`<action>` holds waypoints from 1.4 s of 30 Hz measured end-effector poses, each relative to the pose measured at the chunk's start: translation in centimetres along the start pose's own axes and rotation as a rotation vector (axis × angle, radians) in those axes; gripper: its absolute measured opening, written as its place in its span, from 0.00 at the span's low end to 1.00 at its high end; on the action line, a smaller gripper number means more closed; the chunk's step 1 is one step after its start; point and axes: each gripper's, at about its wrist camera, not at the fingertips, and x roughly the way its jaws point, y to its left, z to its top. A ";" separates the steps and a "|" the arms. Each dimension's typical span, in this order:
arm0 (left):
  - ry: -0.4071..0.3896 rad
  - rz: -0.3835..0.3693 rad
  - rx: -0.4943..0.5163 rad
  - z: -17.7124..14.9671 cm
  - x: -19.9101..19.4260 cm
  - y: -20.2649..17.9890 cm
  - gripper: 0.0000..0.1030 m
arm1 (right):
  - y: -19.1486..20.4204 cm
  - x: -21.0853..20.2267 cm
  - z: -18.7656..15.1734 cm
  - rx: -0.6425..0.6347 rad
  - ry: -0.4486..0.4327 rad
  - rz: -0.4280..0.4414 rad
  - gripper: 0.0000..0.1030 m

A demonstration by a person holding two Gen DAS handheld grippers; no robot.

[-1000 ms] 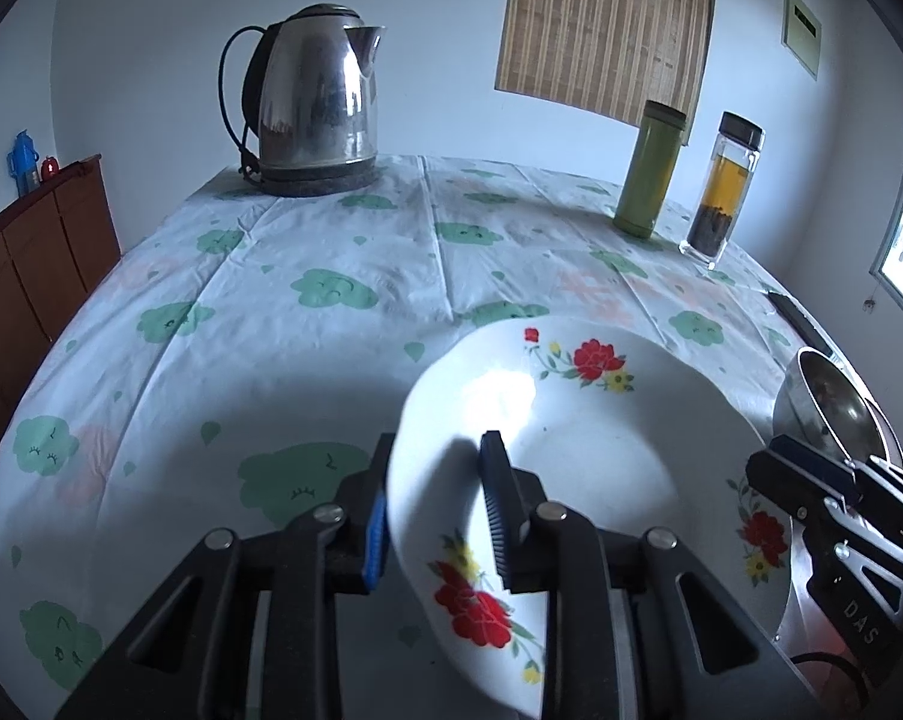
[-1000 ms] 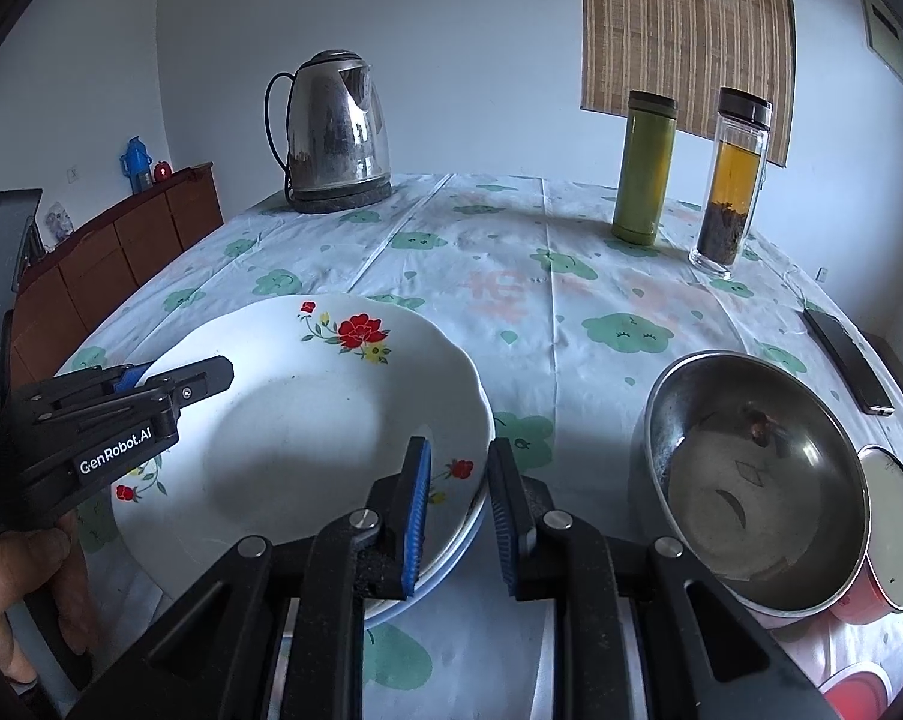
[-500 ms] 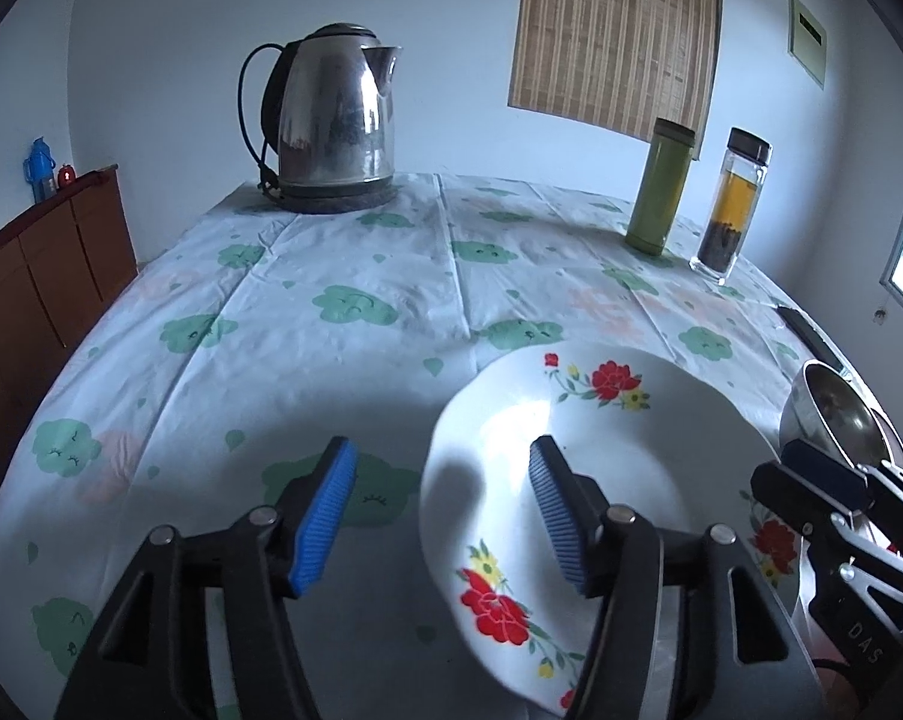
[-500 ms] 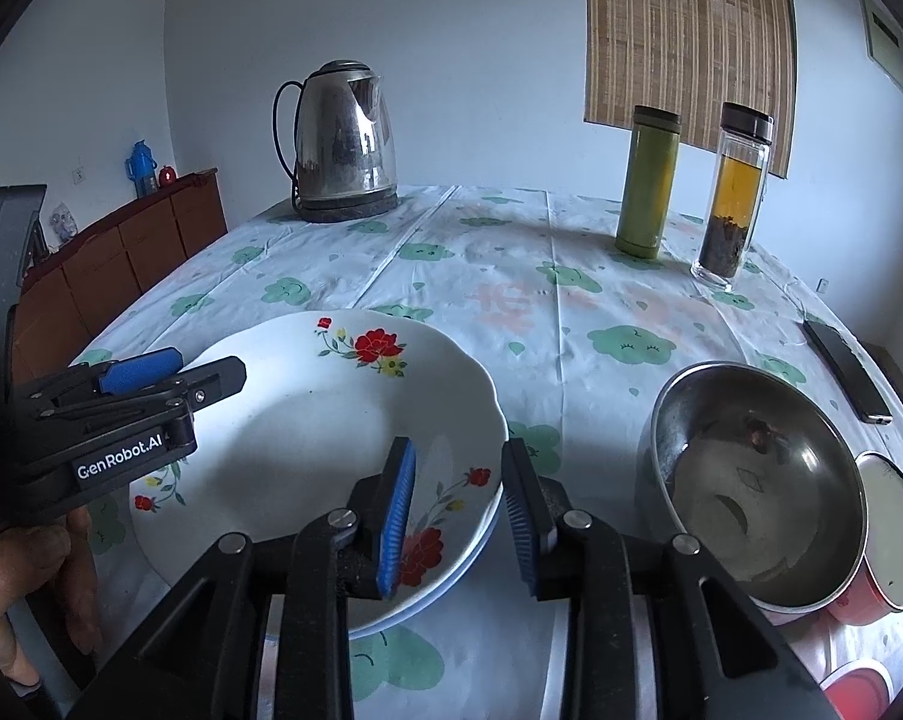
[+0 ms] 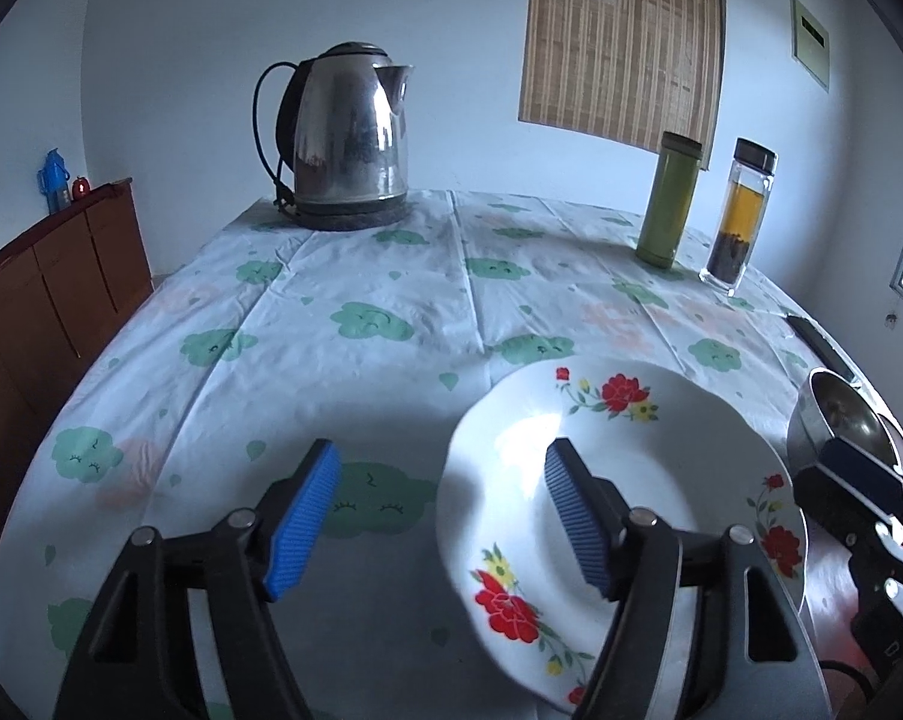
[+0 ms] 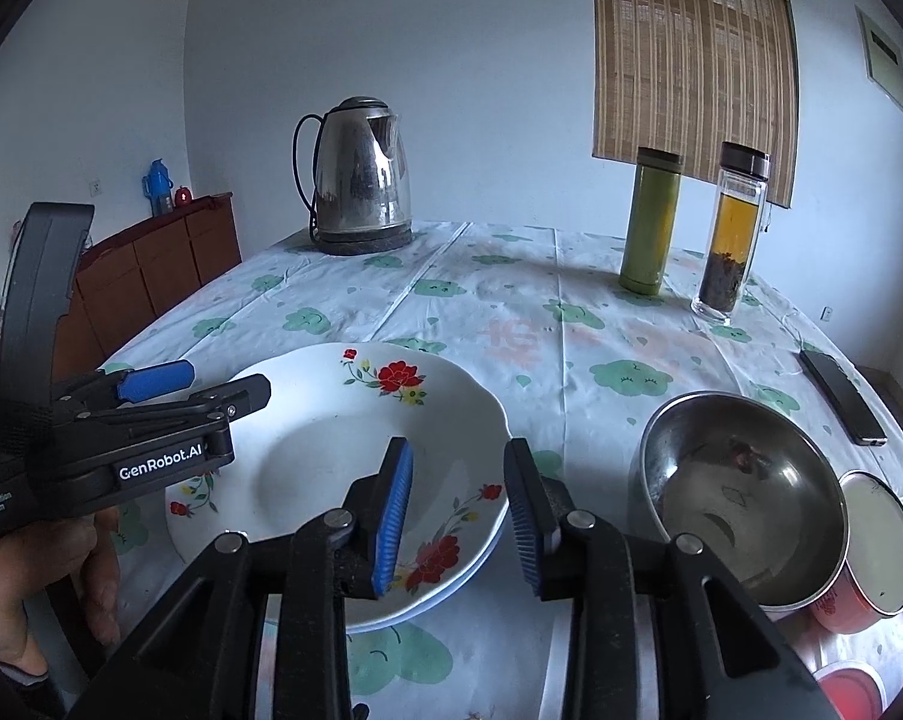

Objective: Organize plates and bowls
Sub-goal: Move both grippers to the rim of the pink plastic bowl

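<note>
A white plate with red flowers [image 5: 661, 480] lies flat on the table, on top of a second plate whose bluish rim [image 6: 472, 573] shows below it. My left gripper [image 5: 439, 516] straddles the top plate's left rim. Its jaws are opening, and the blue pads [image 5: 304, 528] are well clear of the rim. My right gripper [image 6: 458, 516] stands open around the same plate [image 6: 331, 450] at its near right rim, without pressing on it. A steel bowl [image 6: 745, 498] sits to the right of the plates.
A red cup with a white lid [image 6: 877, 546] stands beside the bowl, with a phone [image 6: 841, 396] behind it. At the far end of the table [image 5: 361, 276] are a kettle [image 5: 346, 138], a green flask [image 5: 670, 198] and a tea bottle [image 5: 739, 216]. A wooden cabinet [image 5: 43, 288] stands to the left.
Both grippers have let go of the flowered plate's rim. The left jaws have spread wide, the right ones a little. Both views have tipped slightly upward.
</note>
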 end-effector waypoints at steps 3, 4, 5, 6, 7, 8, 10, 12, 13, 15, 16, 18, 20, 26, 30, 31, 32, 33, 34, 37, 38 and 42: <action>-0.059 0.014 -0.014 0.1 -1.2 0.2 0.70 | -0.4 -1.8 -0.3 0.030 -0.008 0.023 0.34; -0.077 0.018 -0.019 0.2 -1.7 0.3 0.70 | -0.5 -2.5 -0.4 0.033 -0.009 0.034 0.34; -0.091 0.016 -0.026 0.2 -2.0 0.3 0.70 | -0.6 -3.3 -0.5 0.030 -0.015 0.043 0.34; -0.101 0.012 -0.032 0.2 -2.3 0.3 0.70 | -0.6 -4.2 -0.6 0.025 -0.023 0.049 0.35; -0.109 0.012 -0.039 0.2 -2.6 0.4 0.70 | -0.8 -5.0 -0.7 0.024 -0.028 0.055 0.35; -0.114 0.012 -0.045 0.1 -2.9 0.3 0.70 | -1.0 -5.8 -0.8 0.025 -0.034 0.062 0.36; -0.103 0.003 -0.048 -0.2 -3.3 0.1 0.70 | -1.5 -7.3 -1.1 0.023 -0.039 0.072 0.38; -0.079 -0.010 -0.049 -0.5 -3.6 -0.5 0.70 | -2.2 -8.9 -1.6 0.016 -0.049 0.070 0.39; -0.066 -0.015 -0.044 -0.8 -3.9 -1.0 0.70 | -2.6 -9.7 -1.9 0.011 -0.058 0.061 0.39; -0.048 -0.028 -0.035 -1.2 -4.7 -2.0 0.70 | -3.6 -11.1 -2.6 0.009 -0.062 0.036 0.39; -0.046 -0.049 -0.028 -1.4 -5.4 -2.6 0.70 | -4.1 -11.9 -2.9 0.008 -0.068 0.032 0.39; -0.048 -0.088 -0.007 -2.0 -6.6 -4.1 0.71 | -5.4 -13.3 -3.6 0.000 -0.081 0.012 0.39; -0.053 -0.131 0.022 -2.5 -7.9 -5.9 0.74 | -6.8 -14.5 -4.5 0.002 -0.083 -0.006 0.39; -0.014 -0.278 0.118 -4.3 -9.8 -11.9 0.75 | -11.0 -16.2 -6.2 0.039 -0.071 -0.083 0.39; 0.024 -0.341 0.159 -5.2 -10.0 -14.8 0.75 | -13.5 -16.5 -7.2 0.077 -0.056 -0.126 0.39; 0.035 -0.356 0.165 -5.4 -10.0 -15.4 0.75 | -14.0 -16.4 -7.4 0.083 -0.049 -0.135 0.39; 0.042 -0.368 0.174 -5.6 -10.1 -15.9 0.75 | -14.4 -16.3 -7.6 0.087 -0.042 -0.144 0.39; 0.044 -0.377 0.185 -5.8 -10.4 -16.4 0.75 | -14.8 -16.2 -7.9 0.090 -0.036 -0.149 0.39; 0.045 -0.383 0.195 -5.8 -10.5 -16.9 0.75 | -15.1 -16.2 -8.1 0.095 -0.030 -0.151 0.39; 0.048 -0.400 0.222 -6.2 -10.9 -18.1 0.75 | -15.9 -16.0 -8.8 0.103 -0.013 -0.152 0.39; 0.051 -0.402 0.230 -6.4 -10.9 -18.5 0.75 | -16.0 -15.8 -8.9 0.104 -0.007 -0.151 0.39; 0.084 -0.416 0.252 -7.2 -10.6 -19.8 0.75 | -16.3 -15.4 -9.7 0.103 0.014 -0.140 0.39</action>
